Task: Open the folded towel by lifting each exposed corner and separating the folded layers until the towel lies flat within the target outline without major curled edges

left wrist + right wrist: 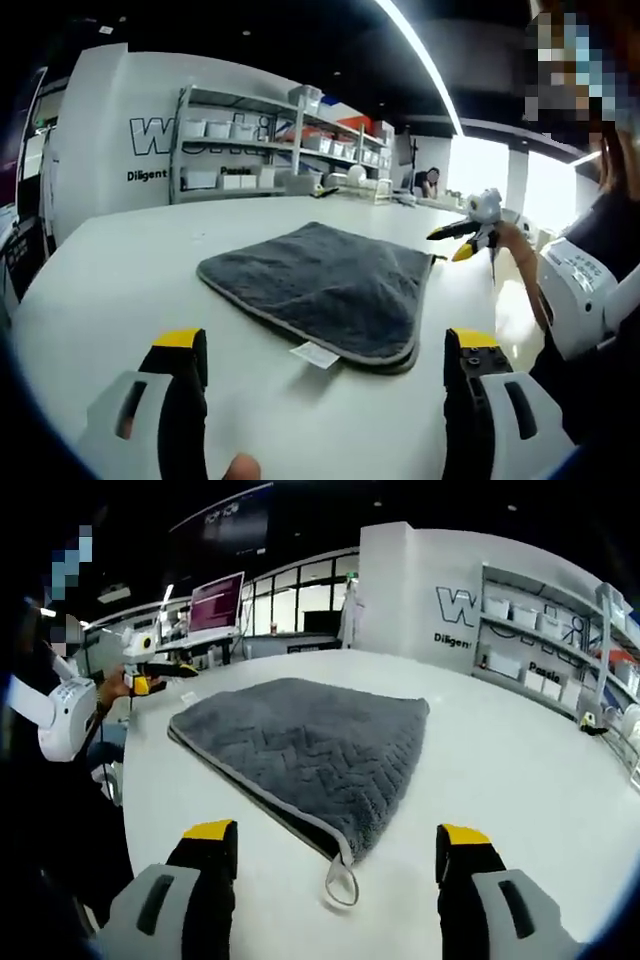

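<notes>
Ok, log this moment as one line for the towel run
stage: before first grasp | towel: folded on white table | left gripper: open, short of towel | right gripper: open, near hanging loop

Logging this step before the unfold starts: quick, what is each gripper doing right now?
Left gripper: open, holding nothing, short of the grey towel.
Right gripper: open, holding nothing, facing the towel's hanging loop.

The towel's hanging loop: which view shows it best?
The right gripper view. There the hanging loop lies on the white table at the folded grey towel's nearest corner, between the open right gripper's jaws. In the left gripper view the towel shows a white label at its near edge; I cannot make out the loop there.
</notes>
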`<state>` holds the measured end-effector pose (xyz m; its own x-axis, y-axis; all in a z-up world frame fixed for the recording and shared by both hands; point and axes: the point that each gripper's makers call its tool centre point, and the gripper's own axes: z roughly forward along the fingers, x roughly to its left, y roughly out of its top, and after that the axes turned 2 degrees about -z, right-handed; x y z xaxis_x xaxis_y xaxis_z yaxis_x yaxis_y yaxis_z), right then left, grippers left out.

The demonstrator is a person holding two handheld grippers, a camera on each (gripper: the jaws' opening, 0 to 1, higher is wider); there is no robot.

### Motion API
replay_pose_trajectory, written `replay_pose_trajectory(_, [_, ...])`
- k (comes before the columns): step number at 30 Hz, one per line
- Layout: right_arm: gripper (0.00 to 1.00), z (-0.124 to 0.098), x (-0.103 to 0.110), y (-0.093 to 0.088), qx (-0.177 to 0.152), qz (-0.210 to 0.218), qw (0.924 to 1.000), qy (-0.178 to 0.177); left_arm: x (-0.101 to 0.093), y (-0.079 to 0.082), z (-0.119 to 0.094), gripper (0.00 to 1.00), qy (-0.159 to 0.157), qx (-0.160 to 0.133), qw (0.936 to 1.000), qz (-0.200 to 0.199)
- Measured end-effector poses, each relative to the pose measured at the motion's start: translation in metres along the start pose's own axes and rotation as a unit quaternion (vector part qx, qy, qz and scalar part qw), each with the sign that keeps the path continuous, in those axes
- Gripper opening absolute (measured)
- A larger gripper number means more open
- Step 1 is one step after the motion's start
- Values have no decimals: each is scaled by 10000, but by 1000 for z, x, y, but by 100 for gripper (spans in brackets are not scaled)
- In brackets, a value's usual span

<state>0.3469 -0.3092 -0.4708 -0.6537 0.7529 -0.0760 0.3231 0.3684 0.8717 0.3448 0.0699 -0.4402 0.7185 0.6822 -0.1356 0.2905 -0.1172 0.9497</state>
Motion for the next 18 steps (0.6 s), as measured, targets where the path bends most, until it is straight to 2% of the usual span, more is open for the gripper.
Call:
replay_pose_trajectory(1, [98, 1, 0, -2, 81, 25, 10000, -21, -1, 0, 0, 98, -7, 1, 10000, -5])
replay_pose_trajectory(3, [99, 1, -1, -5, 152, 47, 9999, -62, -1, 0, 0, 98, -2, 19, 10000, -18])
replay_pose_trajectory(8, [99, 0, -6, -1, 60, 199, 9997, -150, 4, -6, 1, 99, 100, 168, 9998, -29])
replay_pose_trajectory(18, [99, -2, -11, -2, 89, 308, 9992, -246, 14, -11, 4, 97, 164, 238, 9994, -204])
